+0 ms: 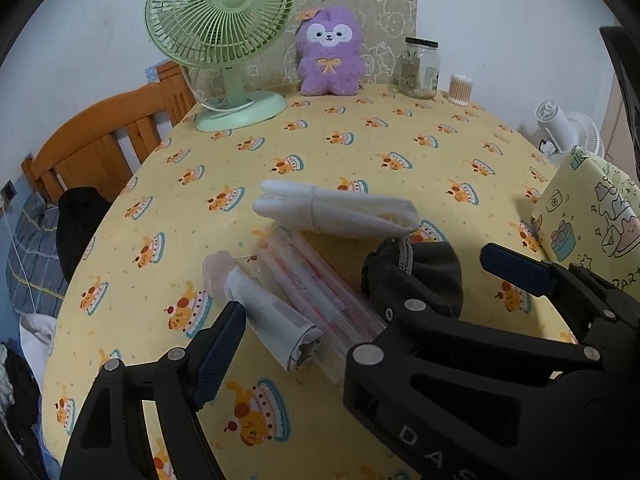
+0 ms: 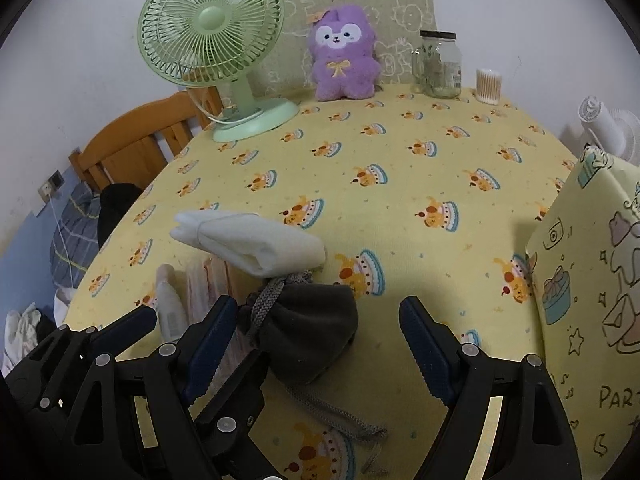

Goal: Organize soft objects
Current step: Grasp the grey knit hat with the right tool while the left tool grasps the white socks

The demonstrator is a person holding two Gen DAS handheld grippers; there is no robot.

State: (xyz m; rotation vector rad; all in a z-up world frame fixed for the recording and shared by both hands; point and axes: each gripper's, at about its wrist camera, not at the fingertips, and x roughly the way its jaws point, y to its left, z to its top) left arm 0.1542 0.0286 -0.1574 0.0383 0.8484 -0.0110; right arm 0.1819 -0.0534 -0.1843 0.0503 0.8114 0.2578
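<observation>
On the yellow tablecloth lie a folded white cloth (image 1: pixel 336 210) (image 2: pixel 256 242), a clear plastic bag with pink-striped contents (image 1: pixel 320 288) (image 2: pixel 206 284), a small rolled white cloth (image 1: pixel 272 320) (image 2: pixel 170 314) and a dark grey drawstring pouch (image 1: pixel 420 276) (image 2: pixel 308 332). My left gripper (image 1: pixel 368 300) is open, its fingers astride the roll and the bag. My right gripper (image 2: pixel 316 348) is open around the pouch, not touching it. The right gripper's arm (image 1: pixel 480 344) crosses the left wrist view. The left gripper also shows in the right wrist view (image 2: pixel 120 332).
A green desk fan (image 1: pixel 224 40) (image 2: pixel 216 52), a purple plush (image 1: pixel 330 52) (image 2: pixel 344 56), a glass jar (image 1: pixel 420 68) (image 2: pixel 440 64) and a cotton swab box (image 1: pixel 460 88) (image 2: pixel 488 86) stand at the table's far edge. A cartoon-printed storage box (image 1: pixel 592 216) (image 2: pixel 592 280) stands at the right. A wooden bed frame (image 1: pixel 100 140) is left.
</observation>
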